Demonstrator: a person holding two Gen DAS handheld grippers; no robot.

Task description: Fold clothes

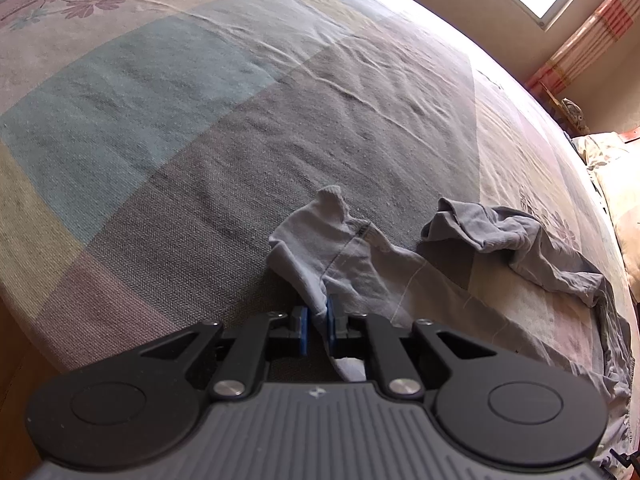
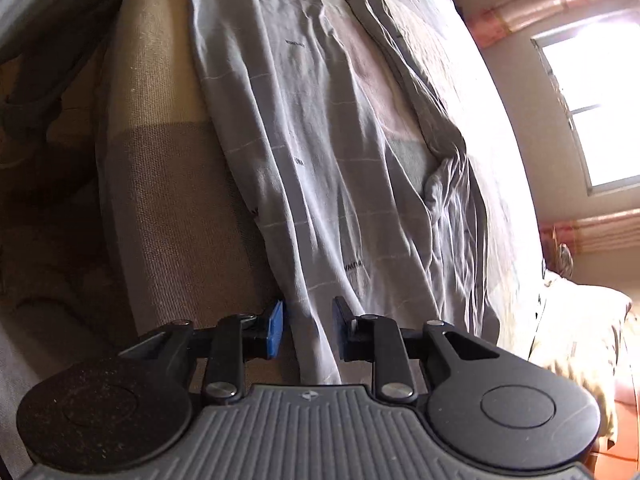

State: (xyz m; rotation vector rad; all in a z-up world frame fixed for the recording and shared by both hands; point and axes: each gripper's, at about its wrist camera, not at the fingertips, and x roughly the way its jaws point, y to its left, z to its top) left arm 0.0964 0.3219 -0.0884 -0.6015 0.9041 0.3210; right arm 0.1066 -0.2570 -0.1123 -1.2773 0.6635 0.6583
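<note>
A light grey garment (image 1: 360, 264) with thin pale lines lies on the bed, its far part crumpled into a heap (image 1: 516, 236). My left gripper (image 1: 317, 326) is shut on one edge of it, and the cloth is pinched between the blue pads (image 1: 303, 330). In the right wrist view the same grey garment (image 2: 320, 152) stretches away in long folds that run together at my right gripper (image 2: 309, 330). That gripper is shut on a thick bunch of the cloth, which fills the gap between its fingers (image 2: 276, 330).
The bed carries a patchwork cover (image 1: 208, 128) of teal, grey, pink and beige squares. A pillow (image 2: 576, 332) lies at the right, and a window (image 2: 600, 112) with striped curtains (image 1: 592, 36) is beyond it. The bed's left edge (image 1: 24, 312) drops off near my left gripper.
</note>
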